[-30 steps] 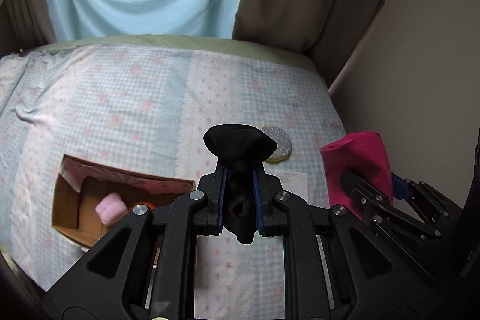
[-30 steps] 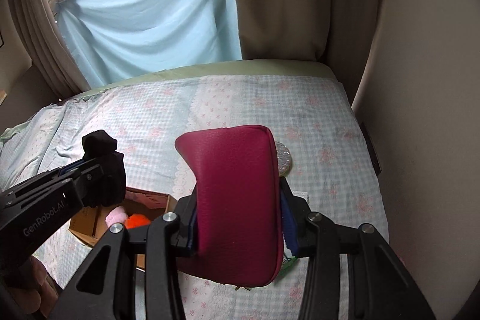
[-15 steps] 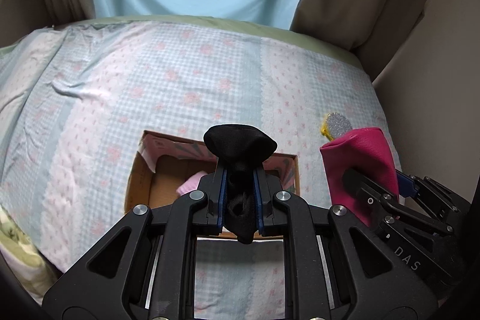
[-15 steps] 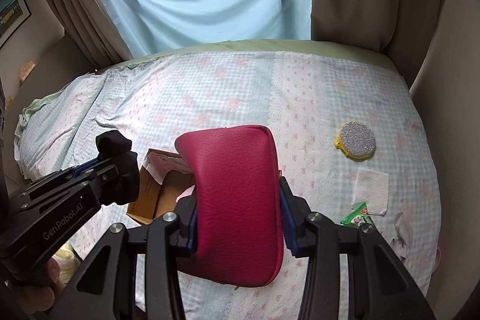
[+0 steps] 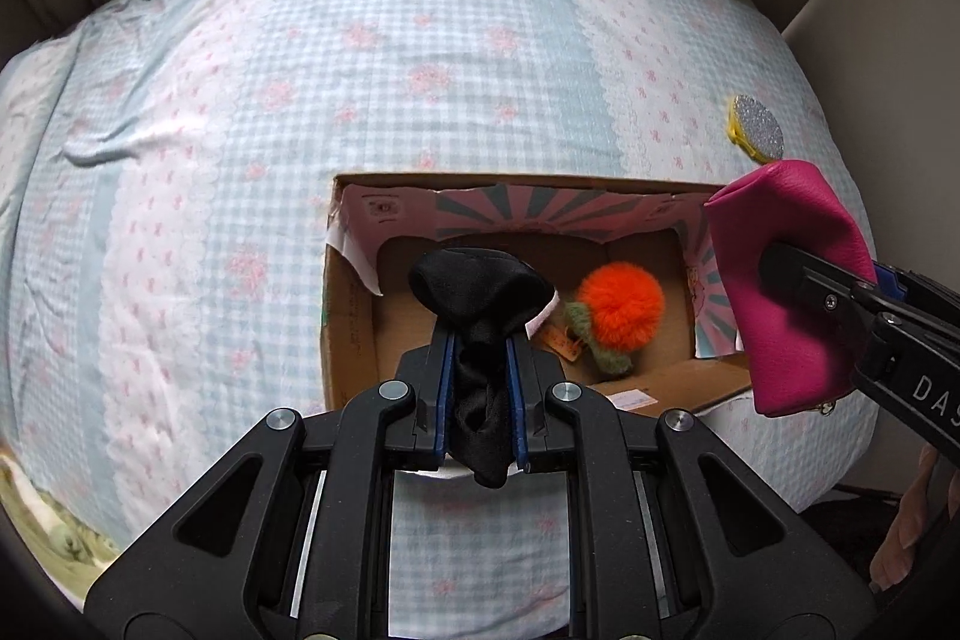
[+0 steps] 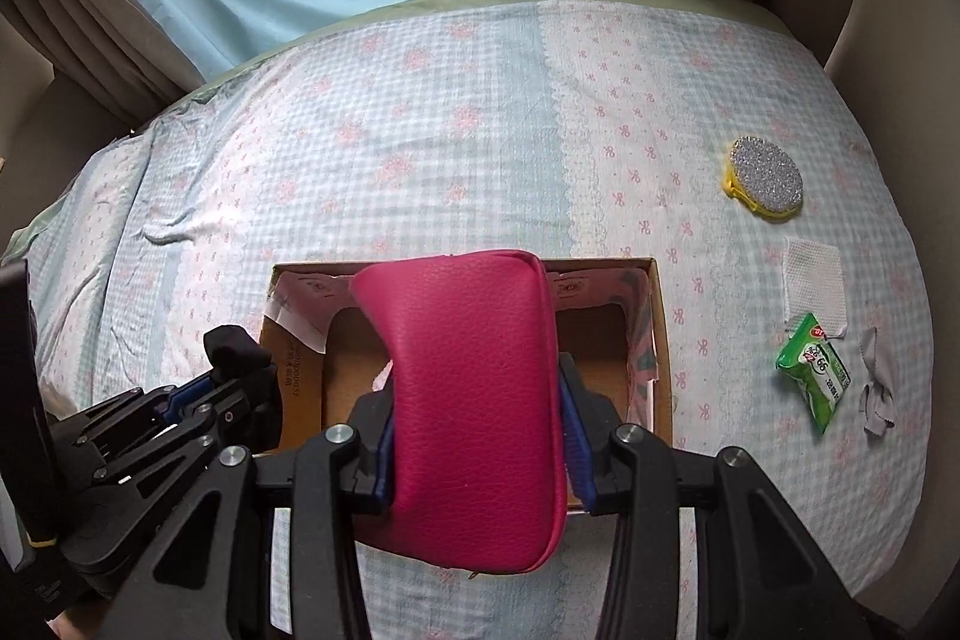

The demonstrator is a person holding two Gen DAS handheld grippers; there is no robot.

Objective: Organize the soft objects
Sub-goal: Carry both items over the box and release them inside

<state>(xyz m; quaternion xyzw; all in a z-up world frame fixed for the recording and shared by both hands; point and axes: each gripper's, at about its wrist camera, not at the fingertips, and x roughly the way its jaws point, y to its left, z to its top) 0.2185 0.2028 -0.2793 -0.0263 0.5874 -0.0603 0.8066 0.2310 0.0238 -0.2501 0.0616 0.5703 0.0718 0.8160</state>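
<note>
Two grips: left gripper [image 5: 480,370] jaws pinched a limp black cloth [image 5: 480,292]; right gripper [image 6: 477,430] jaws clamped a pink leatherette pouch [image 6: 474,388].
Key relation: open cardboard box [image 5: 351,316] lay just beyond and below both jaws; left was nearer its middle.
Pouch axis: upright between the jaws.
Box contents: fuzzy orange pompom [image 5: 621,304]; possibly something pale behind the cloth.
Bed [image 6: 480,130]: soft checked cover; glittery round pad [image 6: 765,178] lay far right of the jaws.

Black cloth [image 5: 480,304], magenta pouch [image 6: 474,388], orange pompom [image 5: 621,301], blue-and-pink checked floral bedspread [image 5: 360,70]
</note>
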